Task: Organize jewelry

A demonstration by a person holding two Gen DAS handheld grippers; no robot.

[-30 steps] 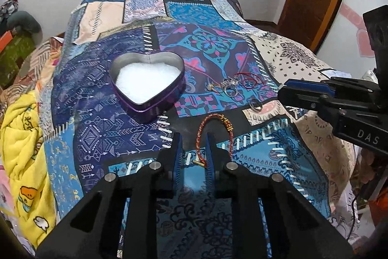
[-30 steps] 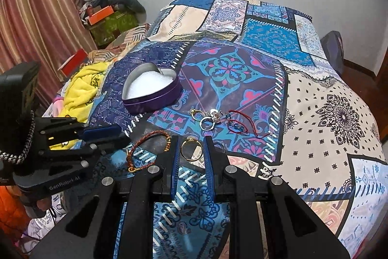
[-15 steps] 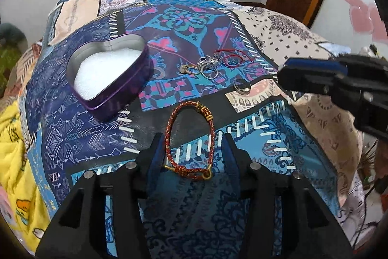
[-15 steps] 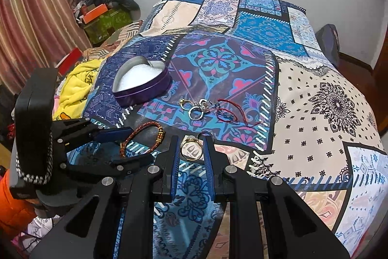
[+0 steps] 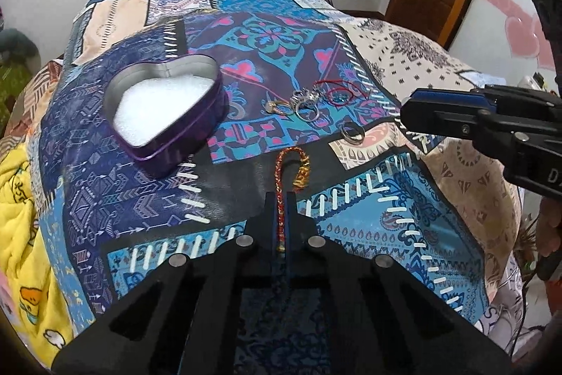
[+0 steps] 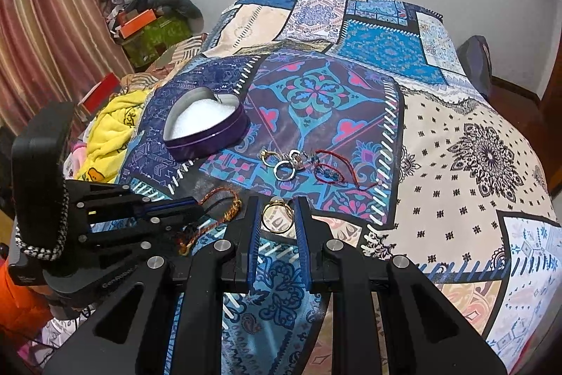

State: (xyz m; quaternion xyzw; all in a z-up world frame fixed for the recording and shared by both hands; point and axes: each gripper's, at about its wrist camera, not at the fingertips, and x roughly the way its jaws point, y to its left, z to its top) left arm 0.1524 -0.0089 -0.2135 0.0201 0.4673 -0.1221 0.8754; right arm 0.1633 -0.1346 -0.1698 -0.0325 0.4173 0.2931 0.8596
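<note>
Jaws, left gripper (image 5: 281, 199): clenched on the near end of the red-and-gold braided bracelet (image 5: 285, 174), whose far loop and gold clasp lie on the bedspread (image 5: 404, 234) ahead of the tips. Jaws, right gripper (image 6: 278, 217): parted, standing to either side of a gold ring (image 6: 277, 217) that rests flat on the bedspread; no contact with it can be made out.

Container: heart-shaped tin (image 5: 168, 115), purple wall, white foam lining, lid absent, sitting on the bed to the left of the jewelry. Contents: nothing visible on the foam.

Loose items, well apart from the tin:
- cluster of rings (image 5: 304, 104), silver and gold, some touching one another;
- red cord bracelet (image 6: 333, 169) with blue beads, just beside the cluster;
- single ring between the right gripper's tips, near the braided bracelet.

Status, as judged: sorting barely under way. No piece sits in the tin yet. One piece is gripped and ready to lift; a second is lined up for a grasp. Remaining: carry the braided bracelet to the tin, close on the gold ring, then collect the ring cluster and the cord bracelet.
</note>
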